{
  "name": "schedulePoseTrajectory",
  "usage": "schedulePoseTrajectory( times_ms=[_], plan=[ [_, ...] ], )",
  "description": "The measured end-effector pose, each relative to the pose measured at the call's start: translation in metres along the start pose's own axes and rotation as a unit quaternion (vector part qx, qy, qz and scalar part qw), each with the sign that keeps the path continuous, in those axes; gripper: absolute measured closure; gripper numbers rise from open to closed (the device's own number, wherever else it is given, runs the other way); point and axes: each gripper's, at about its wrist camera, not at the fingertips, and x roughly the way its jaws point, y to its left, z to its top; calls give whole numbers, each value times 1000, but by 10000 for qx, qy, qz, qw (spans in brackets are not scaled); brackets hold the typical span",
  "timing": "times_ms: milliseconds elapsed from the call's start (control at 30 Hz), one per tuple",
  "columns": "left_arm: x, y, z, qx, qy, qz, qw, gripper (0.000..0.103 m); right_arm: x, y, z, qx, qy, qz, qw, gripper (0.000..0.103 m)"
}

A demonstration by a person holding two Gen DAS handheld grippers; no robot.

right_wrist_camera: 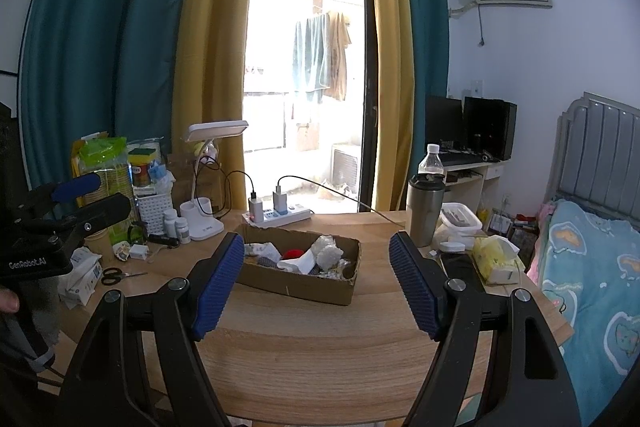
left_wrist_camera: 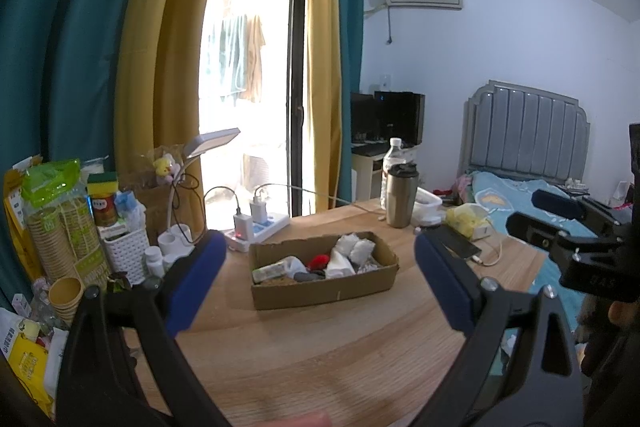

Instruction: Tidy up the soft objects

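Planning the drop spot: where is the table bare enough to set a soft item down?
Bare wood lies between the cardboard box and the table near edge. Left side is crowded: scissors, bottles, white basket. Right of the box: tumbler, tissue pack.

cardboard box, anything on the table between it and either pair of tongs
Nothing visible. Only bare table lies between the box and the open right tongs; likewise for the open left tongs.
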Motion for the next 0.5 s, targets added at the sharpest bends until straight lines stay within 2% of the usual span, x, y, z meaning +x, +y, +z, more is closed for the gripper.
schedulePoseTrajectory(
  times_ms=[500],
  plan=[
    [-1, -2, 1, 5, -24, -11, 10000, 7, 0, 1, -1, 1, 32, -8, 10000, 25]
  ],
)
